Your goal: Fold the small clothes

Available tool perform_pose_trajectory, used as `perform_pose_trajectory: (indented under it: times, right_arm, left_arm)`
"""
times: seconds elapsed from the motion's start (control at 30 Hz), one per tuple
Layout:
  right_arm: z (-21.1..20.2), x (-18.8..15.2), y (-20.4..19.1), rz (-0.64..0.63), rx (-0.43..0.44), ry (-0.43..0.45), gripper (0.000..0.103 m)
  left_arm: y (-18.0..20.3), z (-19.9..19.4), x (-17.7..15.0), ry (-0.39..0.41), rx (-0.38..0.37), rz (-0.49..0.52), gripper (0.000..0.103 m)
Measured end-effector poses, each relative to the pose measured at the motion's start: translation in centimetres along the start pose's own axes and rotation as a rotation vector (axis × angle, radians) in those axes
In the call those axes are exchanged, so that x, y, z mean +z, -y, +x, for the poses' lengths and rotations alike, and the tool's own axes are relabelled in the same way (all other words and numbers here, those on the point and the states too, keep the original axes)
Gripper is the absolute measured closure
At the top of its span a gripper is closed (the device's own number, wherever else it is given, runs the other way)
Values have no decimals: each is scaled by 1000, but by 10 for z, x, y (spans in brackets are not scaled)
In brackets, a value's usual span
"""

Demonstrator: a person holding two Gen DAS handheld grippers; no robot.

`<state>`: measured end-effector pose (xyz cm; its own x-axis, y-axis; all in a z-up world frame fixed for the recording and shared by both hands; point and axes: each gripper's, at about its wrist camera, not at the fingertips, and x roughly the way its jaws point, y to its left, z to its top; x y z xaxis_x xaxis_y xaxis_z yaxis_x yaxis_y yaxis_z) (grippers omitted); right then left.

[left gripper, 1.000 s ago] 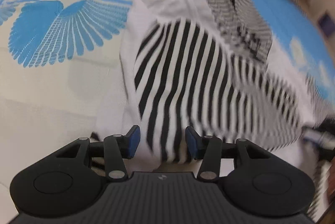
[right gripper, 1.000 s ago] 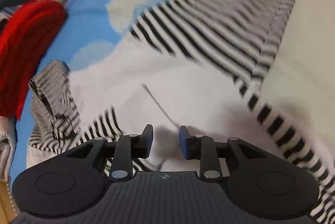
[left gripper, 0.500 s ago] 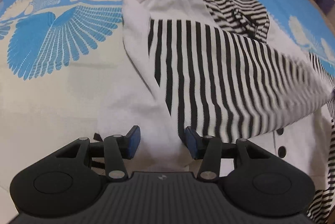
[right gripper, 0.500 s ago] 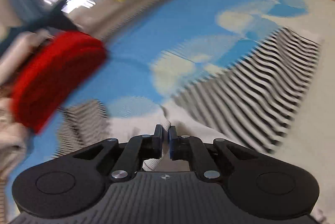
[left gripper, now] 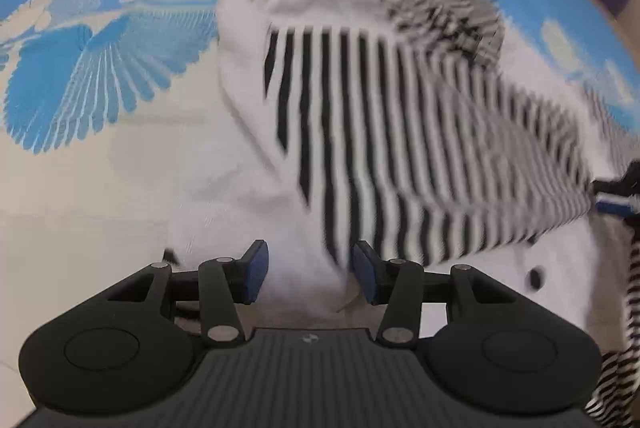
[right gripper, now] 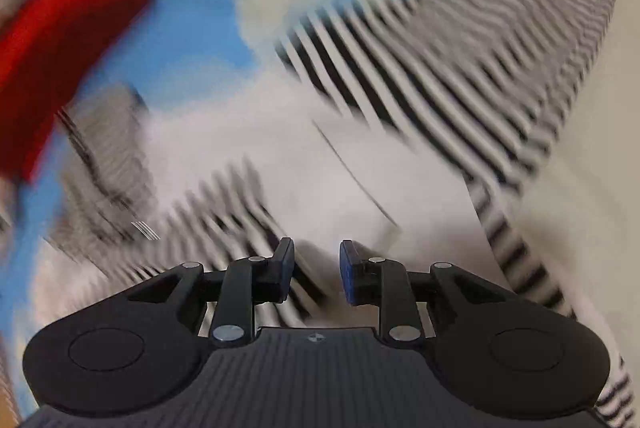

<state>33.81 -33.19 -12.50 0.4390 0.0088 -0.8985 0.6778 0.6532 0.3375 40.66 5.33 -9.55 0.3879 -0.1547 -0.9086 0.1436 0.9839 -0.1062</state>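
Left tool point(left gripper: 307, 274): jaws spread, white cloth of the striped garment point(left gripper: 400, 147) between them, pads not pressing. Right tool point(right gripper: 315, 271): jaws parted, having just been opening, nothing pinched, garment directly below. Garment lies spread on the blue-and-cream bedsheet point(left gripper: 80, 87). Beyond it, a red item point(right gripper: 60, 59), blurred.

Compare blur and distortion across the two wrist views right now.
Left wrist: gripper sharp, striped garment smeared toward the right, bedspread bowed by fisheye. Right wrist: heavy motion blur everywhere except the gripper; red cloth streaked.
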Motion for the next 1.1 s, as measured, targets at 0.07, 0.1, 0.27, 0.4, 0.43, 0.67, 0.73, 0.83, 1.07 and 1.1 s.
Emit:
perform_pose_trajectory:
  times: [0.07,0.1,0.27,0.4,0.43,0.67,0.73,0.83,1.07,1.1]
  right_arm:
    - [-1,-3,2,-2,8,20,75]
    - [-4,-2,-3,-37,0,34,75]
    - [-19,8,-1,-67,17,77,73]
    - [-29,31,12,-64,15,128,73]
    - [-30,34,15,-70,12,147,73]
    - [-51,75,78,-28,-18,245,73]
    - [-55,87,104,11,-19,266,73]
    - [-55,105,148,85,-44,303,73]
    - [-35,124,235,304,-75,321,72]
    - [-31,125,243,332,-58,323,73]
  left_arm:
    - [3,-4,2,13,-34,-2,50]
    - [4,0,2,-2,-33,-1,50]
    - [12,8,-3,-30,31,42,49]
    - [17,-9,3,47,26,51,46]
    - [18,-10,4,54,35,50,45]
    - [32,-21,9,80,18,51,45]
    - [35,-24,10,88,9,51,45]
    - [39,-24,10,90,5,47,45]
    - [47,-23,8,90,-2,53,45]
    - [47,-23,8,89,-3,56,45]
